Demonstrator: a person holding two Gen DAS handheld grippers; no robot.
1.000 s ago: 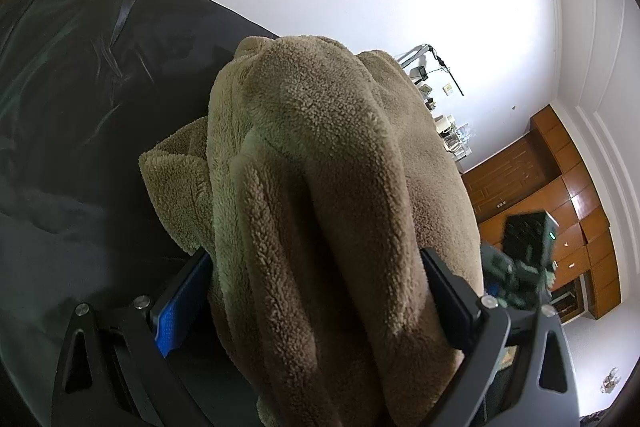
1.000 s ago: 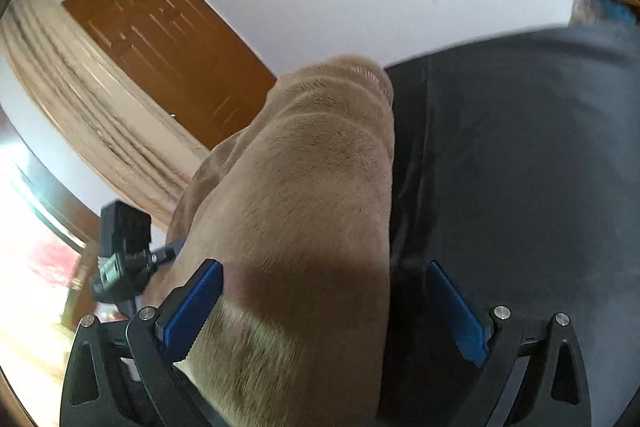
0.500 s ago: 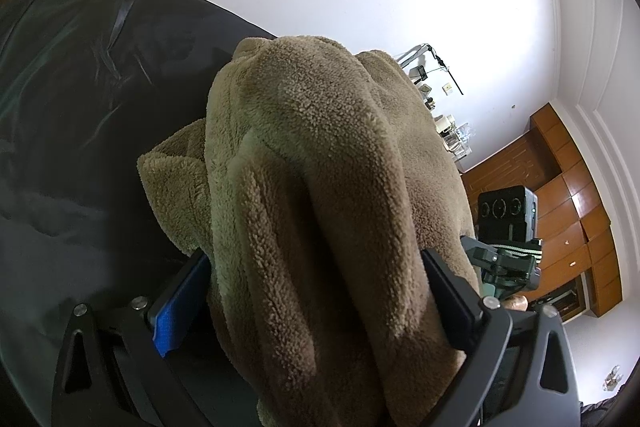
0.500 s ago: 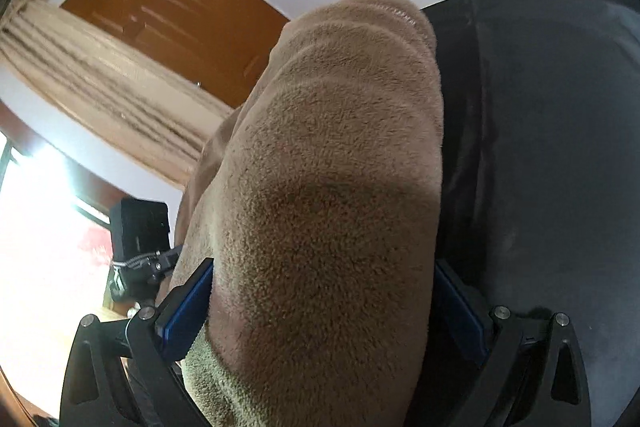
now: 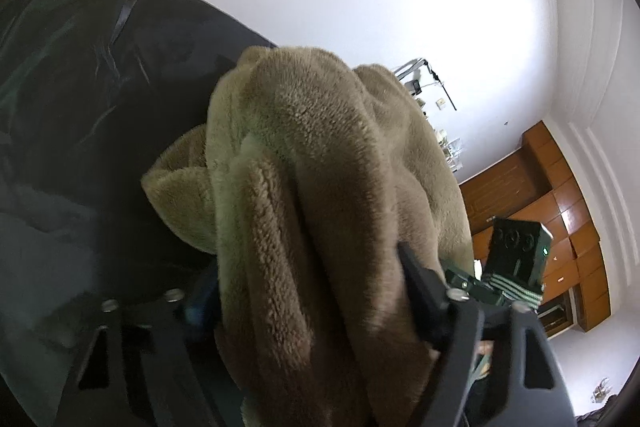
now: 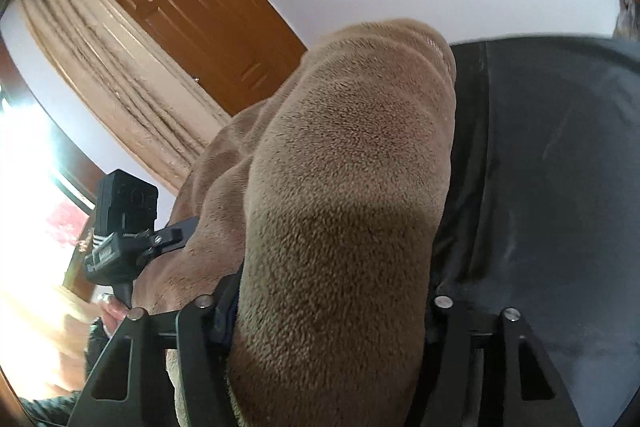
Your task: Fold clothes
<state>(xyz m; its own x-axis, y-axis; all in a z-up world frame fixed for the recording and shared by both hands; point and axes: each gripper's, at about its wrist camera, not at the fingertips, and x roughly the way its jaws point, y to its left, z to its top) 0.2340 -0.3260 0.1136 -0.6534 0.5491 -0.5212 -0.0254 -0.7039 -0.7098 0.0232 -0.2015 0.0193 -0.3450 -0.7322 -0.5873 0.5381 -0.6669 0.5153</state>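
Both sets of jaws have just been closing, and each now pinches a thick bunch of the tan fleece garment [image 5: 320, 195] where a second ago they stood wide around it. Your left gripper [image 5: 312, 291] has the pile squeezed between its pads; your right gripper [image 6: 332, 303] does the same on the other end (its far pad is hidden by fleece). The garment lies heaped on the dark surface [image 6: 560, 187], bridging your two hands. You have your two hold points, I judge, so the lift or fold-over can begin.
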